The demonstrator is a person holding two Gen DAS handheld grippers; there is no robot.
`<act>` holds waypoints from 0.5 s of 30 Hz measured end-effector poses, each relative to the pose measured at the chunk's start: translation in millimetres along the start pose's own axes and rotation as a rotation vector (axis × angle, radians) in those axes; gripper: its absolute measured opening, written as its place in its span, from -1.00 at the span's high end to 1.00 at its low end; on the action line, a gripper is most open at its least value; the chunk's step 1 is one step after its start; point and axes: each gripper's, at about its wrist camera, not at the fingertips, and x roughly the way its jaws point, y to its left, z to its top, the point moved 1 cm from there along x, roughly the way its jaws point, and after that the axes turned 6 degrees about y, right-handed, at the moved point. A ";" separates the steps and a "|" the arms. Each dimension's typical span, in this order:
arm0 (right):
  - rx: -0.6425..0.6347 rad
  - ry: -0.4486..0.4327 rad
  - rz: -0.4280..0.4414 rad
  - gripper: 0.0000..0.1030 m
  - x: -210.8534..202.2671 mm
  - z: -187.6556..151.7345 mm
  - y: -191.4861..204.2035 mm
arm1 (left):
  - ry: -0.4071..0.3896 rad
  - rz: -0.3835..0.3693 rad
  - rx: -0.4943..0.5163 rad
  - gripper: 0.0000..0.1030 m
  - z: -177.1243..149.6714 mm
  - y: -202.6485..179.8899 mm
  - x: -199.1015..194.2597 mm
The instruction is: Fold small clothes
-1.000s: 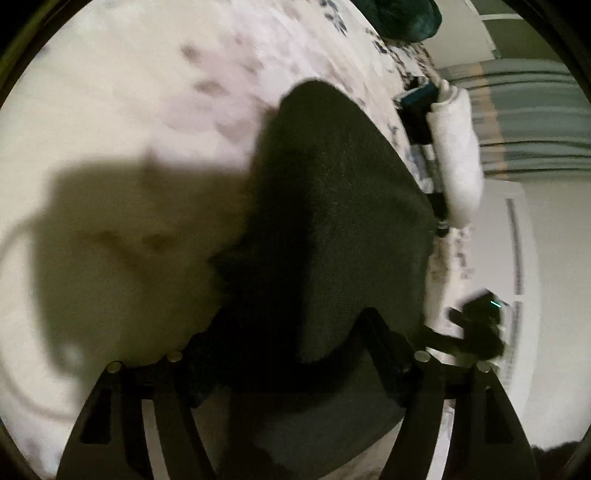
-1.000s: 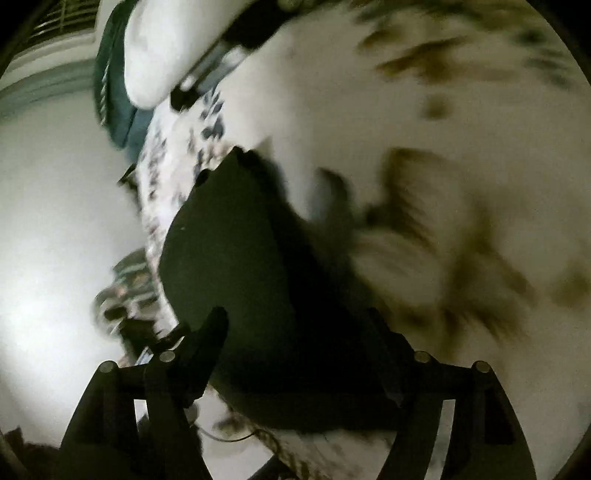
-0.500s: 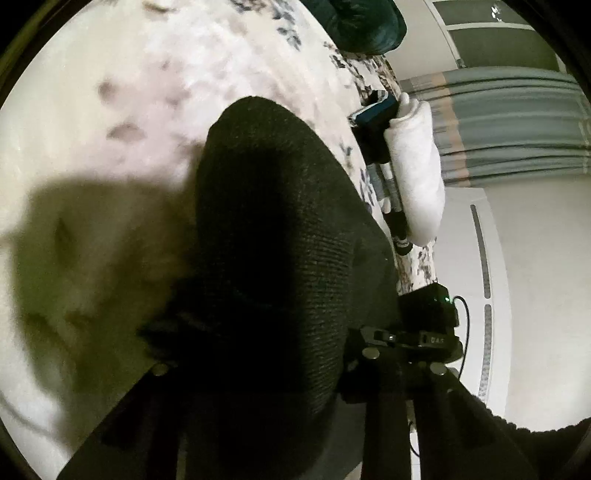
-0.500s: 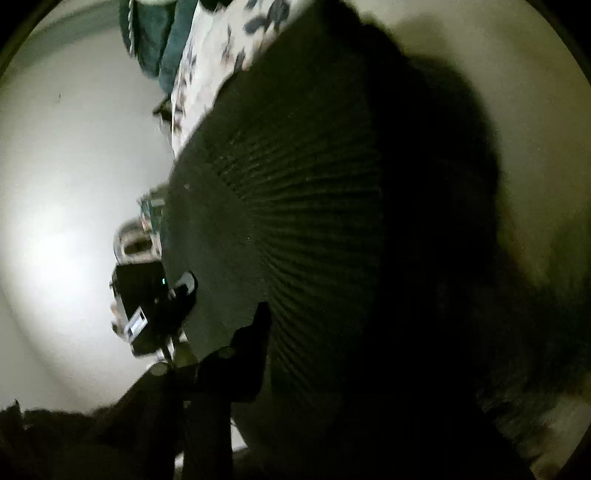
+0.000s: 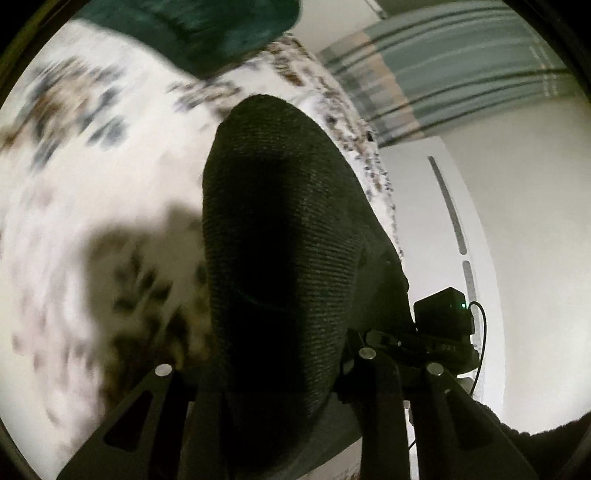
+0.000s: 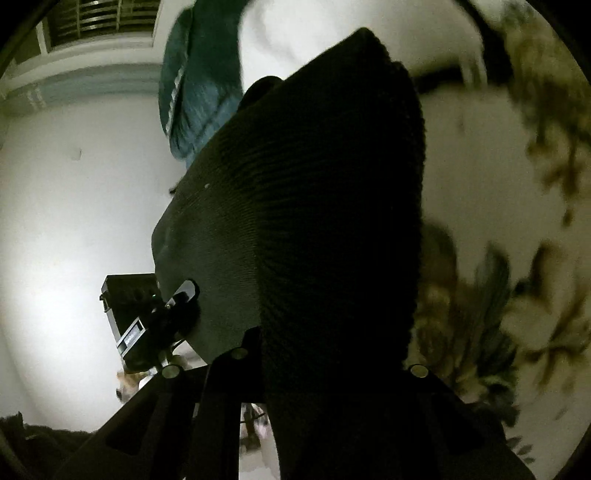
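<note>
- Left gripper [image 5: 273, 373]: black fingers pinching the near end of a dark knit garment [image 5: 280, 236]; the cloth fills the gap between them and drapes over their tips. Risk: the grip seems to take only a short margin of cloth, so a sharp pull could let the edge slide out
- Right gripper [image 6: 325, 369]: also pinching the garment [image 6: 303, 206], whose ribbed fabric hides nearly all of the right-hand finger. Risk: contact cannot be checked from this view, so a slipping layer may go unnoticed
- Garment, location: held up between both grippers, raised off the bed [image 5: 92, 206] and hanging over its near edge, far end pointing toward the far side of the bed. Risk: soft, stretchy knit is likely to sag or twist between the two grips, so the fold line may land crooked; unequal travel of the two hands would skew it further
- Other gripper body as seen from each camera [image 5: 443, 317], just beside the cloth. Risk: the two tools work close together and could knock into each other or trap a spare layer
- Bed cover, floral print, blurred in both views. Risk: fast sweeping makes placement hard to judge; the garment could come down partly off the near edge
- Teal bundle [image 5: 207, 26] at the far side of the bed. Risk: a long throw of the free end could overlap it
- Striped curtain [image 5: 443, 85] and white wall beyond the bed: no hazard judged
</note>
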 end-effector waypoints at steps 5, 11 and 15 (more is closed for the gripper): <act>-0.006 -0.117 -0.045 0.67 -48.1 61.5 33.6 | 0.018 0.013 0.075 0.54 93.8 -42.5 27.1; 0.024 -0.241 -0.064 0.67 -81.4 149.9 40.6 | 0.060 0.036 0.144 0.53 208.5 -64.3 85.3; 0.065 -0.282 -0.087 0.67 -81.9 194.4 29.0 | 0.098 0.076 0.177 0.51 250.0 -61.3 124.2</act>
